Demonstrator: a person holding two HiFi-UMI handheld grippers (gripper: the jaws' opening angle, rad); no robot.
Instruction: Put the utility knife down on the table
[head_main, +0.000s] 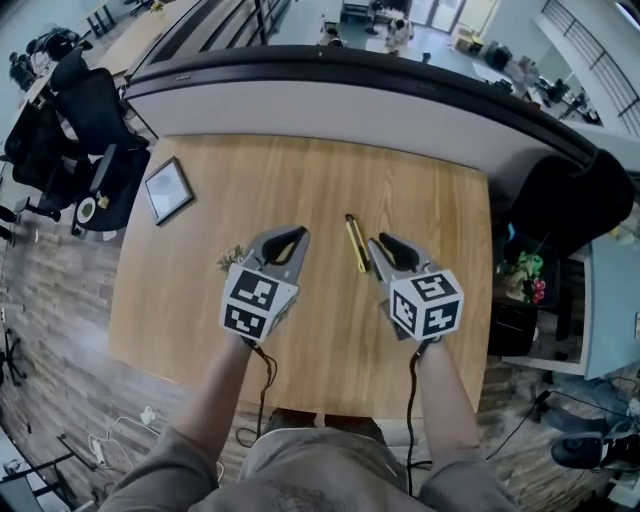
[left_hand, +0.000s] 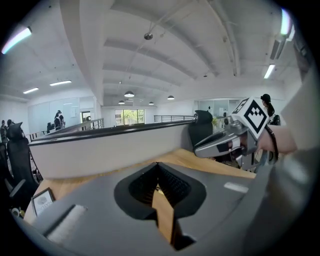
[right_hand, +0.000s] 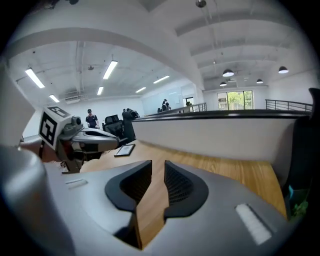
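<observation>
**A:** Where was the knife (head_main: 356, 243)?

**B:** Flat on the table (head_main: 300, 170), lying lengthwise away from the person, between the two grippers and closer to the right one. Nothing was touching it, so I judged the task as good as done.

**A:** And the fingers?

**B:** The right gripper (head_main: 382, 245) had its jaws apart with only bare wood showing through the gap. The left gripper (head_main: 295, 237) had its tips together, and it was empty too.

**A:** So what could have gone wrong?

**B:** Mostly a stray knock. In the head view the right tips sat just beside the knife's near end. A careless sideways sweep or dip of that gripper might have clipped the knife and sent it spinning or sliding. The knife looked light and the wood smooth, so I guessed it would move easily.

**A:** Off the edge?

**B:** Unlikely, since it lay well in from every edge. The blade worried me more, because I couldn't tell whether it was out.

**A:** The frame (head_main: 168, 189)?

**B:** It was far off to the left and not at risk.
</observation>
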